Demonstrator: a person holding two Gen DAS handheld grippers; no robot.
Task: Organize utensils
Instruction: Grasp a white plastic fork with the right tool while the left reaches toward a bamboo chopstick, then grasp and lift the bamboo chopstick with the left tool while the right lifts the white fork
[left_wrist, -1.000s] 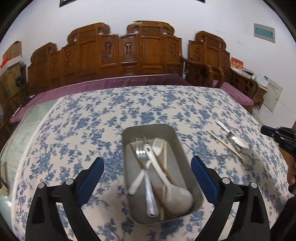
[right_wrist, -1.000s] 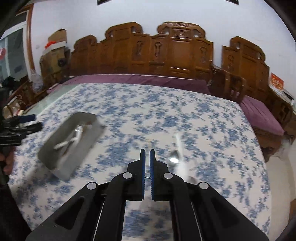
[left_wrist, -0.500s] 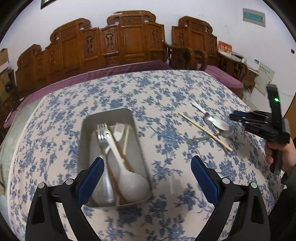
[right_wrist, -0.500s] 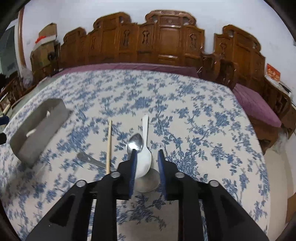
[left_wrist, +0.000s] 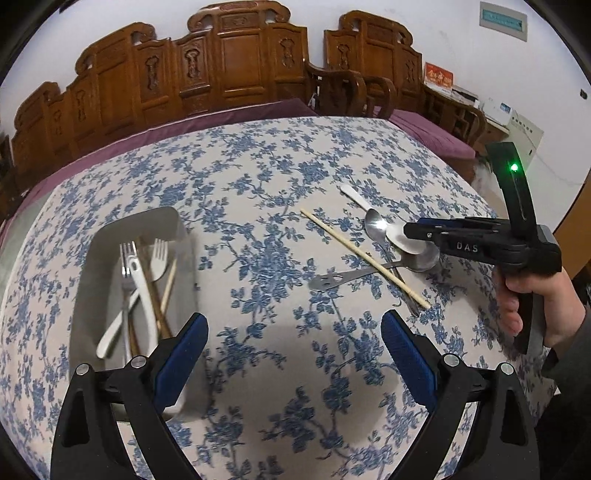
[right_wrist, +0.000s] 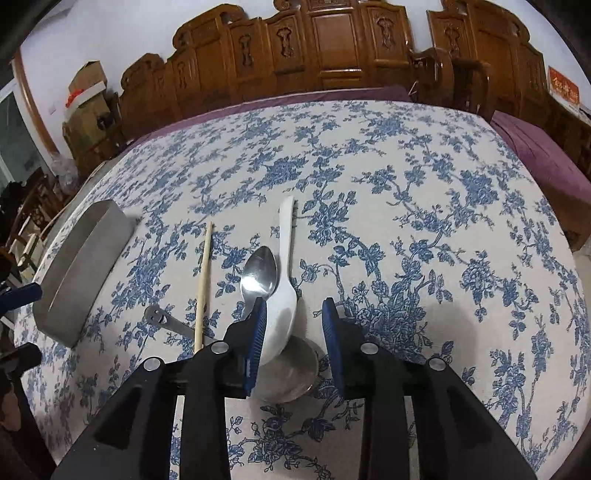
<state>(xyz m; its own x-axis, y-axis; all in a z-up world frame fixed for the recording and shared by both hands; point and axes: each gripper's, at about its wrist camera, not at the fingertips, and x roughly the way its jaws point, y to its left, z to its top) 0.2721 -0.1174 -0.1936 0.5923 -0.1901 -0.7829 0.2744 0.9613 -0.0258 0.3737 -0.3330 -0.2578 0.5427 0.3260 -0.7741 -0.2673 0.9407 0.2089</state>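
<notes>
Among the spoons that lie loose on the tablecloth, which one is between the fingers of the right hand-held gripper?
The white spoon: its bowl lies between the open fingers of the right hand-held gripper. The small metal spoon lies just left of it; the ladle sits beneath.

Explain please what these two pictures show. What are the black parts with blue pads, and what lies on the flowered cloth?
No robot is here. A person holds one hand-held gripper in each hand, and a camera on each looks forward along its two fingers.

The left view shows the left hand-held gripper, wide open and empty, above the tablecloth. Beside it is a metal tray with forks and chopsticks inside.

The right view shows the right hand-held gripper, open around the bowl of a white spoon. Next to it lie a metal spoon, a chopstick and a metal ladle. Nothing is held.
</notes>
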